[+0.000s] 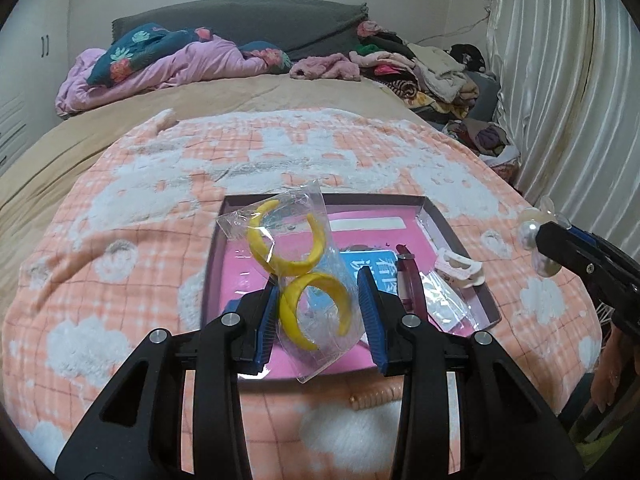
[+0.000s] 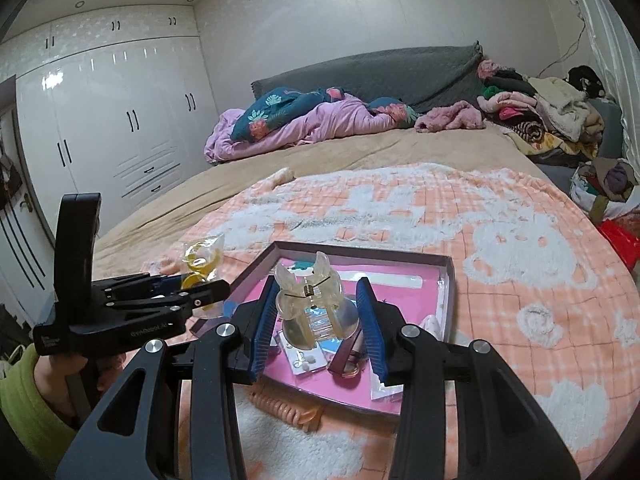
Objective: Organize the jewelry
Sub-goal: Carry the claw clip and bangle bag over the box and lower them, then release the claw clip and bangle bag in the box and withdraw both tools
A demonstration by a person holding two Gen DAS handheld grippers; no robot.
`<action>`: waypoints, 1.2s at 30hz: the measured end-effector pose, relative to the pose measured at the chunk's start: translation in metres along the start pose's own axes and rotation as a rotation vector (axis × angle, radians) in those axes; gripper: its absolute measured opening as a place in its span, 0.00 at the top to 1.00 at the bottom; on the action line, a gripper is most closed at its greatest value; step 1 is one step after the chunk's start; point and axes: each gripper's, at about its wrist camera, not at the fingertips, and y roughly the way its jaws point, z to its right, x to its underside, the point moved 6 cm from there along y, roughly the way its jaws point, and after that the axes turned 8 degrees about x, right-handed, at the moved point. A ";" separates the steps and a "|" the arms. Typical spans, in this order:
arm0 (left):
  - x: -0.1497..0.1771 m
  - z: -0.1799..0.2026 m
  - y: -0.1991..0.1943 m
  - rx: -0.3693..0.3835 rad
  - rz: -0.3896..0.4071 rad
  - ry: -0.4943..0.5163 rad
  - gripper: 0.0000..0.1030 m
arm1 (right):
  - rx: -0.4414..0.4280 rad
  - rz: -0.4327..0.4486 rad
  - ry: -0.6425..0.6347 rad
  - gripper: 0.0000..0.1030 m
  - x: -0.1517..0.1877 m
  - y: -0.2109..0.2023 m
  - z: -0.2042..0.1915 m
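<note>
Blk grippers (image 1: 322, 312), blue ribbed pads (image 1: 370, 312), silver screws, yellow-green sleeve (image 2: 24, 404).

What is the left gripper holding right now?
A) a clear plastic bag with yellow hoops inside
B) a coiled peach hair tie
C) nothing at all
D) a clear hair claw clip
A: the left gripper is shut on the clear bag of yellow hoops, lifted above the pink tray; the clear claw clip sits in the right gripper.

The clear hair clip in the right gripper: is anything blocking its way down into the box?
No lid covers the box. The hair clip hangs above it; only small packets lie inside.
</note>
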 end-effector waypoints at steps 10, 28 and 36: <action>0.015 0.008 0.049 0.012 -0.092 0.014 0.71 | 0.082 -0.130 -0.005 0.63 0.042 0.050 0.029; 0.030 0.003 0.065 -0.003 -0.147 0.009 0.59 | 0.124 -0.174 0.041 0.44 0.059 0.062 0.049; 0.016 0.011 0.031 -0.011 -0.073 0.021 0.22 | 0.127 -0.084 0.069 0.22 0.042 0.015 0.050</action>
